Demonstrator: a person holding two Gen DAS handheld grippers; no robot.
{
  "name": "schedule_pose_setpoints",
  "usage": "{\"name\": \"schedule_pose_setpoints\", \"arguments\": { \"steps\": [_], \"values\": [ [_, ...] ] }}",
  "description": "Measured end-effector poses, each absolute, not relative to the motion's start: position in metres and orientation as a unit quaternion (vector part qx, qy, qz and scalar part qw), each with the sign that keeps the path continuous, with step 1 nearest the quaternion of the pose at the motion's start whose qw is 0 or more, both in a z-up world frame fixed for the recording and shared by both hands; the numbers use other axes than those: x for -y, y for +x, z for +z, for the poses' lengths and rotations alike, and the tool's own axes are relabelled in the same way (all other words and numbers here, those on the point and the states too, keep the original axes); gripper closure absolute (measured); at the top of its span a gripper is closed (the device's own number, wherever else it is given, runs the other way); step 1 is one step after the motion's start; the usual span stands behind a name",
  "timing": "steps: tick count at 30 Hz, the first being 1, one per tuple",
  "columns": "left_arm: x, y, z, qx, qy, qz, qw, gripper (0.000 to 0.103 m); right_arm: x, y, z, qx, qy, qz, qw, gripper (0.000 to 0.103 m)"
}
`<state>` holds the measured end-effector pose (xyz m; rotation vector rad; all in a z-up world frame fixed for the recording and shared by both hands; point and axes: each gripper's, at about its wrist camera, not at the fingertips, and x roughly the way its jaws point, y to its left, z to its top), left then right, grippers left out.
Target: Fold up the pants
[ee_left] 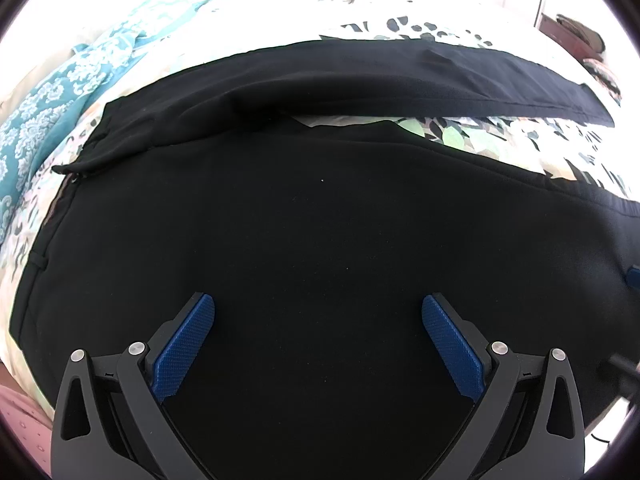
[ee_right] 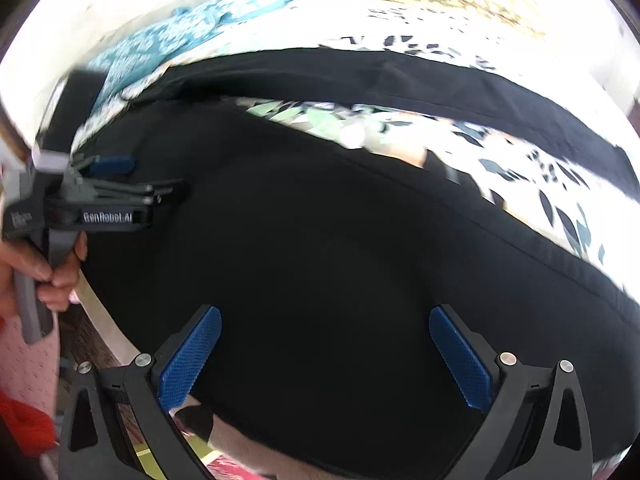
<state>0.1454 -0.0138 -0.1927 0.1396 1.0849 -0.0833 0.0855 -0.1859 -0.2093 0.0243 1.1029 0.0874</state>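
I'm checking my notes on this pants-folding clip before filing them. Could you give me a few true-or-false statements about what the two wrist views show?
1. The pants are black. True.
2. The left hand-held gripper is shut on the fabric. False: its blue pads stand wide apart with nothing between them.
3. The two legs lie stacked, one on the other. False: they are spread, with a strip of the leaf-print sheet showing between them.
4. The right hand-held gripper is open over the pants. True.
5. A teal patterned cloth lies beyond the waist end. True.
6. The pants lie on a bare wooden table. False: they lie on the sheet.
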Motion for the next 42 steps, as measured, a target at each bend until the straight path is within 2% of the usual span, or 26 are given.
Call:
{"name": "schedule_pose_setpoints", "arguments": {
  "steps": [6, 10, 15, 18, 22, 25, 29, 37, 42],
  "values": [
    [0.013, 0.147, -0.193, -0.518, 0.066, -0.041, 0.852, 0.0, 0.244, 0.069, -0.197, -0.532, 0.048, -0.065, 0.843, 0.0],
    [0.014, 0.147, -0.193, -0.519, 0.067, -0.041, 0.851, 0.0, 0.319, 0.045, -0.191, -0.523, 0.125, -0.172, 0.825, 0.0],
    [0.014, 0.147, -0.193, -0.519, 0.066, -0.04, 0.851, 0.0, 0.455, -0.004, -0.187, -0.47, 0.242, -0.354, 0.771, 0.0],
    [0.013, 0.147, -0.193, -0.517, 0.065, -0.041, 0.852, 0.0, 0.491, -0.029, -0.188, -0.427, 0.316, -0.409, 0.742, 0.0],
    [0.002, 0.147, -0.182, -0.524, 0.037, -0.033, 0.85, 0.001, 0.472, -0.027, -0.162, -0.367, 0.306, -0.408, 0.778, 0.0],
    [-0.018, 0.148, -0.165, -0.499, 0.024, 0.001, 0.866, 0.001, 0.45, -0.012, -0.14, -0.346, 0.257, -0.391, 0.813, 0.0],
    [-0.065, 0.158, -0.151, -0.476, 0.001, 0.076, 0.876, 0.001, 0.423, 0.016, -0.133, -0.362, 0.188, -0.349, 0.844, 0.0],
    [-0.153, 0.156, -0.162, -0.484, -0.149, 0.196, 0.84, 0.001, 0.393, 0.039, -0.148, -0.382, 0.188, -0.295, 0.856, 0.0],
    [-0.129, 0.155, -0.156, -0.479, -0.103, 0.165, 0.856, 0.001, 0.381, 0.047, -0.149, -0.384, 0.185, -0.266, 0.865, 0.0]
  ]
}}
